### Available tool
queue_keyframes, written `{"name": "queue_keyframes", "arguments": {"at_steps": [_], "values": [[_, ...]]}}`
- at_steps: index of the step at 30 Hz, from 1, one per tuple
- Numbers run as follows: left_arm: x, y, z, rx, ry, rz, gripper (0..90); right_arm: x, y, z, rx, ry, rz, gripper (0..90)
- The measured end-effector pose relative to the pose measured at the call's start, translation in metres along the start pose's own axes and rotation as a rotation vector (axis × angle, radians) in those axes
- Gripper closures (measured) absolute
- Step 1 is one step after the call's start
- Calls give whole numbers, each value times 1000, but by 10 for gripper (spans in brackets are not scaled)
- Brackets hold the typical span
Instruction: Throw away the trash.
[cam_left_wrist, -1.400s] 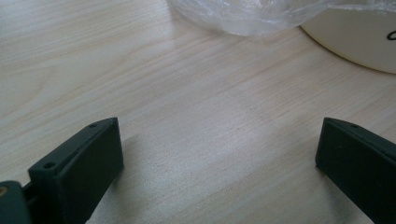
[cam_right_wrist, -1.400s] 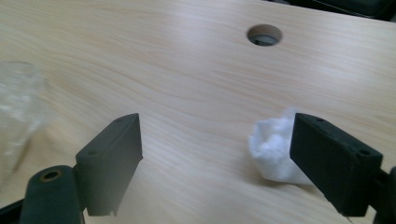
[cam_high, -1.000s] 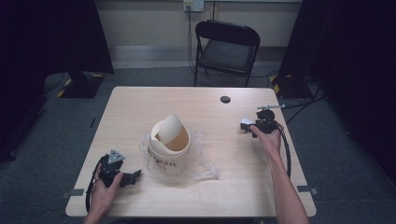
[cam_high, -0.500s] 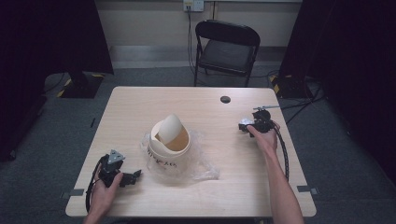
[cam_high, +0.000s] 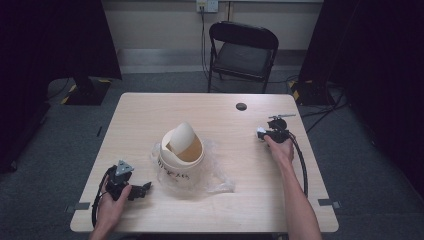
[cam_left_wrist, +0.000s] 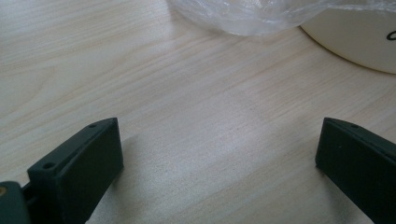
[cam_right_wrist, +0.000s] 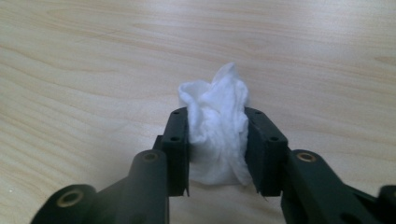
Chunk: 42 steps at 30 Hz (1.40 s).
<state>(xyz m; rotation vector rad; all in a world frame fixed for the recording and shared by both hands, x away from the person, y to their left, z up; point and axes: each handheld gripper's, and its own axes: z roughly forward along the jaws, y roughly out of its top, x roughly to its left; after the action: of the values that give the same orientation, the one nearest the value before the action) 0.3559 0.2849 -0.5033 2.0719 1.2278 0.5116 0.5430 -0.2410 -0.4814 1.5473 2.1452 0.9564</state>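
A crumpled white tissue (cam_right_wrist: 217, 121) lies on the wooden table (cam_high: 150, 115) at the right side. My right gripper (cam_right_wrist: 217, 135) has just been closing, and its black pads now press on both sides of the tissue. In the high view that gripper (cam_high: 264, 134) sits near the table's right edge with the tissue (cam_high: 260, 132) at its tip. My left gripper (cam_high: 145, 189) rests at the front left, jaws wide apart with bare wood between them (cam_left_wrist: 219, 163). A cream tub (cam_high: 181, 159) with a lid leaning inside stands mid-table on clear plastic film (cam_high: 220, 180).
A small black disc (cam_high: 241, 106) lies near the table's far edge. A black folding chair (cam_high: 243, 52) stands beyond the table. Cables trail from both grippers. The tub's edge (cam_left_wrist: 355, 42) and film (cam_left_wrist: 252, 16) lie just ahead of the left gripper.
My right hand has come slightly toward the front and lower onto the table, and its jaws have shut on the tissue. The left hand has stayed still.
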Motion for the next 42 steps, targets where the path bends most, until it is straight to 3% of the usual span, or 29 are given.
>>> {"name": "queue_keyframes", "arguments": {"at_steps": [8, 15, 19, 25, 42], "values": [[0, 0, 0, 0, 0, 0, 2, 5, 0, -6, -11, -1, -4, 767], [0, 0, 0, 0, 0, 0, 2, 11, -4, -18, -50, 15, 1, 773], [0, 0, 0, 0, 0, 0, 2, 17, -3, -29, -84, 59, 21, 775], [0, 0, 0, 0, 3, 1, 2, 31, -2, -41, -122, 105, 2, 779], [0, 0, 0, 0, 0, 0, 2, 57, -4, -67, -166, 153, -16, 781]]}}
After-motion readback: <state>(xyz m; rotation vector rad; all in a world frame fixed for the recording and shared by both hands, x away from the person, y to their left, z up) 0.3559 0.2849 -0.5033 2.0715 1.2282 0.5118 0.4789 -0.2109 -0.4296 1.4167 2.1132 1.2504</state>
